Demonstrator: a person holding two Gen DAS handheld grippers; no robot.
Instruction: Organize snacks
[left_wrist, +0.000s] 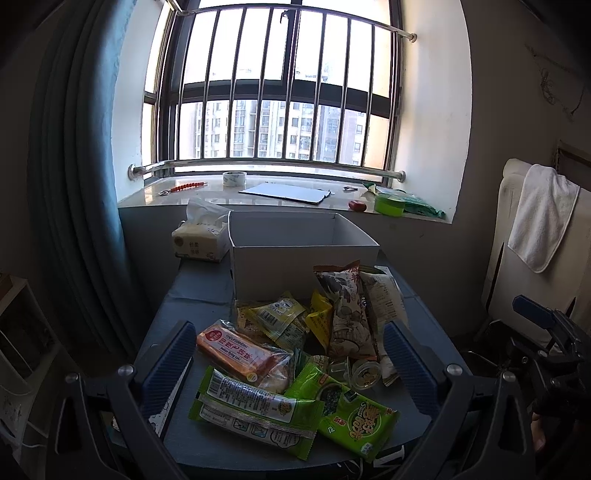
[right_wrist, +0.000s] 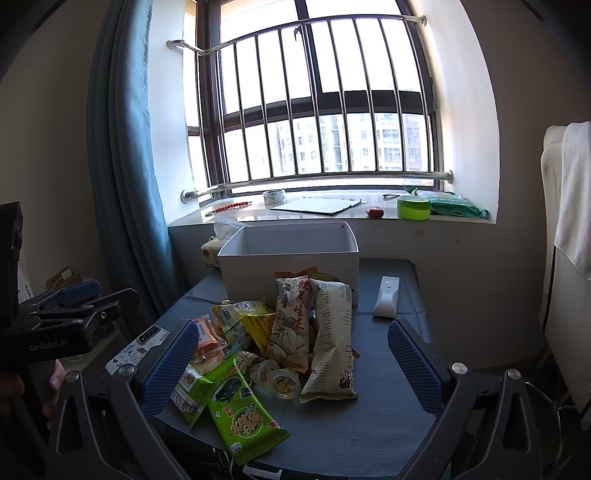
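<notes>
Both tools, left (left_wrist: 290, 363) and right (right_wrist: 293, 363), spread wide and empty over snacks (left_wrist: 295, 354); box (left_wrist: 295, 254) behind awaits them.

A white box (left_wrist: 295, 254) sits at twelve o'clock of bright green seaweed packets (left_wrist: 347, 413), an orange cake wrapper (left_wrist: 236, 350), a yellow sachet (left_wrist: 319, 319) and a cream peanut bag (right_wrist: 291, 325) with red lettering, on a dark blue-grey table (right_wrist: 369, 424); a teal curtain (right_wrist: 129, 166) hangs at nine o'clock.
</notes>
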